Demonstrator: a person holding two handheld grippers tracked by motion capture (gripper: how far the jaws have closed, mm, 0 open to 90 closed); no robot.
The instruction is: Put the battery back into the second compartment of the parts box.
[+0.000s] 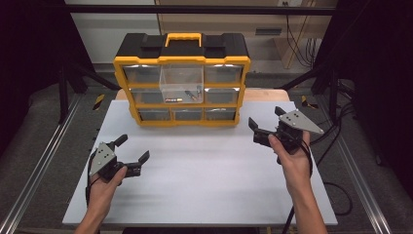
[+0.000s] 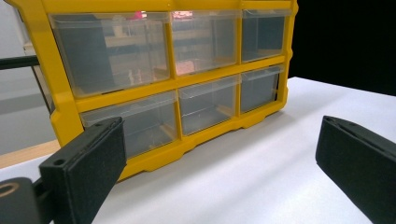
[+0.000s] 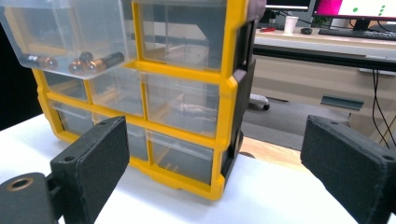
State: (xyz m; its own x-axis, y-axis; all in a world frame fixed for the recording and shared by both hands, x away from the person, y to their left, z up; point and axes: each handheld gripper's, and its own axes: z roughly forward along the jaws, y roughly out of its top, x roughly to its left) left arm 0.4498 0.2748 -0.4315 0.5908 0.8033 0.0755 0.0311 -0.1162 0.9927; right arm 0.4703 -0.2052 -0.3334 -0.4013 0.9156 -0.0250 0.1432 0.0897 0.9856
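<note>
A yellow and black drawer cabinet (image 1: 181, 80) with clear drawers stands at the far middle of the white table (image 1: 204, 175). Its top middle drawer (image 1: 181, 84) is pulled out and holds several batteries (image 3: 93, 63). My left gripper (image 1: 132, 147) hovers over the table's near left, open and empty, facing the cabinet (image 2: 154, 84). My right gripper (image 1: 266, 120) is held at the right, just off the cabinet's right front corner (image 3: 224, 116), open and empty too.
A wooden board (image 1: 265, 94) lies under the white table surface behind the cabinet. Metal rails (image 1: 34, 170) run along the left side, cables (image 1: 336, 190) trail at the right. A desk with a cup (image 3: 290, 24) and monitors sits far behind.
</note>
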